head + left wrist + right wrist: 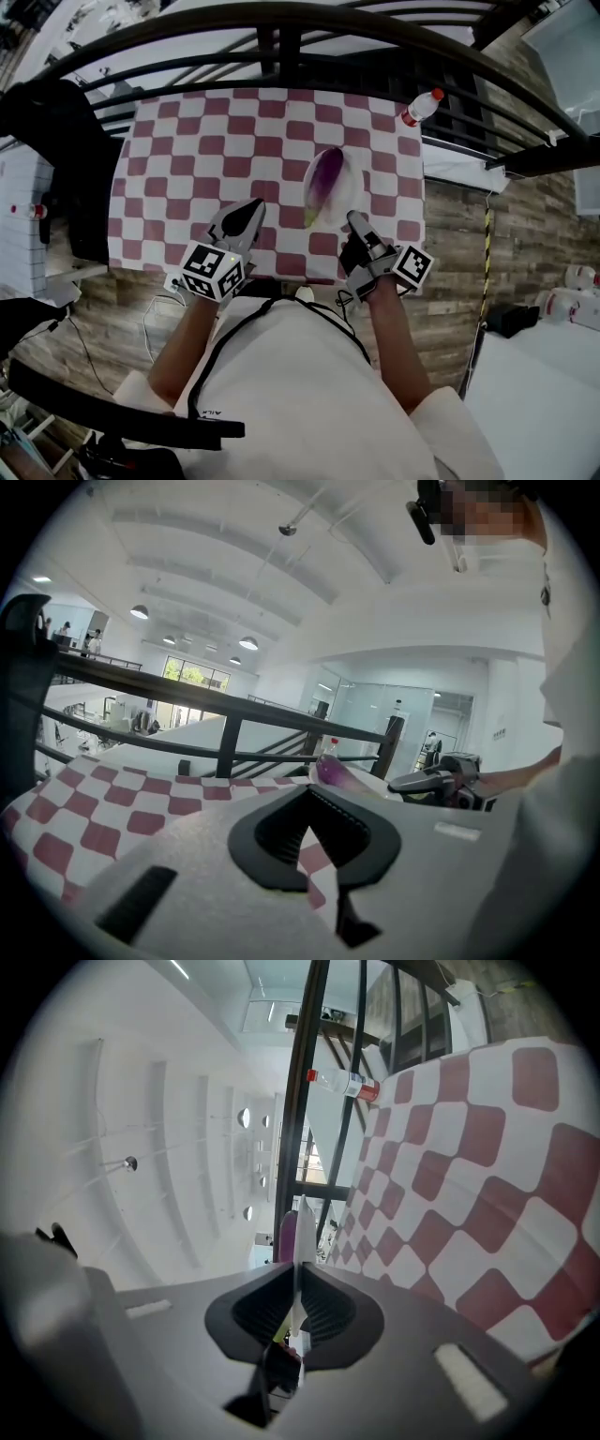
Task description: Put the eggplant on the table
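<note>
A purple eggplant (327, 174) with a green stem end lies on a white plate (351, 181) over the red-and-white checked tablecloth (206, 150). The plate looks like a narrow oval, so it seems tilted. My right gripper (353, 218) is shut on the plate's near rim. In the right gripper view the rim (301, 1232) runs edge-on between the jaws of the right gripper (297, 1279), with the eggplant (288, 1237) beyond. My left gripper (255, 206) hovers over the cloth left of the plate, its tips together and nothing in them. The left gripper view shows the left gripper (309, 794), the eggplant (330, 769) and the right gripper (439, 782).
A clear bottle with a red cap (422, 106) lies at the table's far right corner. A dark metal railing (281, 52) runs along the far side of the table. A dark chair or bag (56, 122) stands at the left. The floor is wood.
</note>
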The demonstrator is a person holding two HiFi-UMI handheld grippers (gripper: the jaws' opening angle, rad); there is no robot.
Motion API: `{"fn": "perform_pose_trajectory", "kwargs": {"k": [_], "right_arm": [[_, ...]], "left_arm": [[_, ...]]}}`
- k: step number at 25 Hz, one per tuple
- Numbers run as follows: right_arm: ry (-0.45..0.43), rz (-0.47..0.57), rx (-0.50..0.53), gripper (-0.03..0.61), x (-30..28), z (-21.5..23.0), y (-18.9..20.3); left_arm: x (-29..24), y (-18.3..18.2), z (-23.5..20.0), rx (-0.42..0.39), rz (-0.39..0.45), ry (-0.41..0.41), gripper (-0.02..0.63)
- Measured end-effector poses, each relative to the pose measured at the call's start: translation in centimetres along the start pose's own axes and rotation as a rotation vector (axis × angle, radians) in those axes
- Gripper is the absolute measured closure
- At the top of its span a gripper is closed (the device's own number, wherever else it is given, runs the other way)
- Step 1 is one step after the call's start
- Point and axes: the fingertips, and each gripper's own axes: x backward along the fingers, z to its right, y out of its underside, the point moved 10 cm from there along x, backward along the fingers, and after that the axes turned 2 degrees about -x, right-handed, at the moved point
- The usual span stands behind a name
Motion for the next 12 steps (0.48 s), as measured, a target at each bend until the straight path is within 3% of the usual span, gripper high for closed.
{"fn": "perform_pose_trajectory", "kwargs": {"k": [12], "right_arm": [[0.017,0.018,0.002,0.546,-5.9,1.5,-3.1]], "left_arm": [[-5.7,-0.7,-5.0,0.004,-0.039,0.028,0.611]]}}
